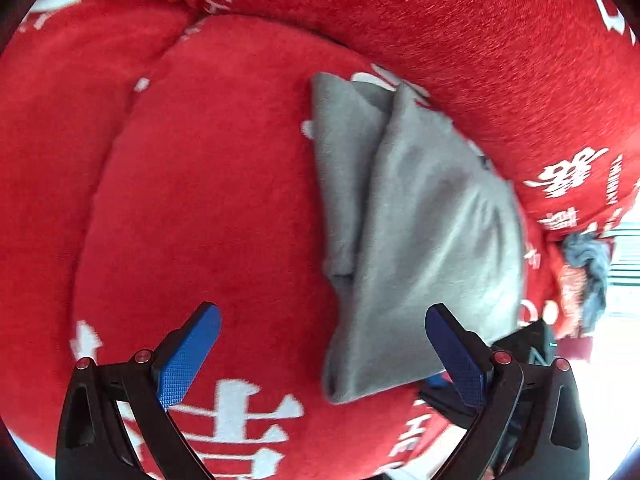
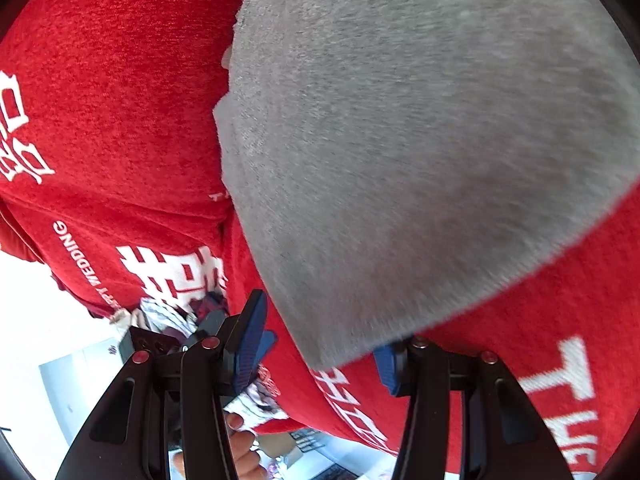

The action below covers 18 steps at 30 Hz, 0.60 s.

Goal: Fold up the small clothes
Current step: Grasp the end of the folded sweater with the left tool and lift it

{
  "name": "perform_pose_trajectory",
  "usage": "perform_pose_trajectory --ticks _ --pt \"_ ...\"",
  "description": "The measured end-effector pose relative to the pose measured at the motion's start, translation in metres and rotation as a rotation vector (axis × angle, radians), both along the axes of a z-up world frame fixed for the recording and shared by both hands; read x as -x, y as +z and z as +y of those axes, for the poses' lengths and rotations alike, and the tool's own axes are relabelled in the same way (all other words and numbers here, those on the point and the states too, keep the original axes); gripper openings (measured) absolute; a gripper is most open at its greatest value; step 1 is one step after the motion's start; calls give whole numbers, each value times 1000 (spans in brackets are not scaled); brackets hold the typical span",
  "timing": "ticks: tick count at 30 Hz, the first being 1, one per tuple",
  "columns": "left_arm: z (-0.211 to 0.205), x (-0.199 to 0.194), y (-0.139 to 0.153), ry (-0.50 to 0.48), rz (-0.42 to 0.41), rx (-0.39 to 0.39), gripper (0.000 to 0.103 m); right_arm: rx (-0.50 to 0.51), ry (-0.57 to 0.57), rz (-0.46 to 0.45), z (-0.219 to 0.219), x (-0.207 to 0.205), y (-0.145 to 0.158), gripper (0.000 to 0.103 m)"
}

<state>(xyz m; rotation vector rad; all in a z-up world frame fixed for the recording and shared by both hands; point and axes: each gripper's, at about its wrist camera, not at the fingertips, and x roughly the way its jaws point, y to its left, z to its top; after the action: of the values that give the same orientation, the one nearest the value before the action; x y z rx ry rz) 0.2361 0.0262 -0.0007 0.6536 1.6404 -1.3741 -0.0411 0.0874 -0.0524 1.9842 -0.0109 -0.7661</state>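
A grey garment (image 1: 420, 232) lies folded on a red seat cushion (image 1: 208, 184), close to the red backrest. My left gripper (image 1: 324, 348) is open and empty, hovering over the garment's near end, its blue pads (image 1: 188, 360) wide apart. In the right wrist view the same grey garment (image 2: 400, 140) fills most of the frame. My right gripper (image 2: 320, 344) is open; the garment's near corner lies between its fingers and covers the tip of the right pad (image 2: 386, 364). The right gripper's body also shows at the left view's lower right (image 1: 532, 344).
The sofa's red cover has white characters and lettering (image 1: 240, 420). The red backrest (image 1: 500, 60) rises behind the garment. A heap of blue-grey clothes (image 1: 592, 264) lies at the far right of the sofa. A hand (image 2: 240, 444) and patterned cloth (image 2: 168, 316) show below the right gripper.
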Motion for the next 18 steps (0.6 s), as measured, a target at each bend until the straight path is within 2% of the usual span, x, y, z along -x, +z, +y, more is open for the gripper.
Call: perform_pose_trajectory --ticks 1,2,3,6,8,11,15,18 --pt "-4 1 -3 3 36 -3 103 -11 -5 -19 -2 -1 -2 48" --pt "-6 2 -6 6 63 -5 103 -27 -14 -38 -4 -1 -4 16" --pt "-8 3 -8 8 91 -8 103 -32 -23 -58 -6 -1 -4 8" --pt "-21 10 -16 8 199 -18 103 41 -38 -123 -16 6 13 8" --pt "-32 18 -22 -1 293 -15 103 101 -11 -120 -23 12 32 8" --pt "-49 28 -30 -8 386 -15 103 168 27 -106 -32 16 55 8" --pt "-75 51 -31 -41 409 -5 103 194 65 -85 -36 16 65 8" --pt "-91 74 -25 -99 359 20 103 163 100 -66 -31 11 57 8"
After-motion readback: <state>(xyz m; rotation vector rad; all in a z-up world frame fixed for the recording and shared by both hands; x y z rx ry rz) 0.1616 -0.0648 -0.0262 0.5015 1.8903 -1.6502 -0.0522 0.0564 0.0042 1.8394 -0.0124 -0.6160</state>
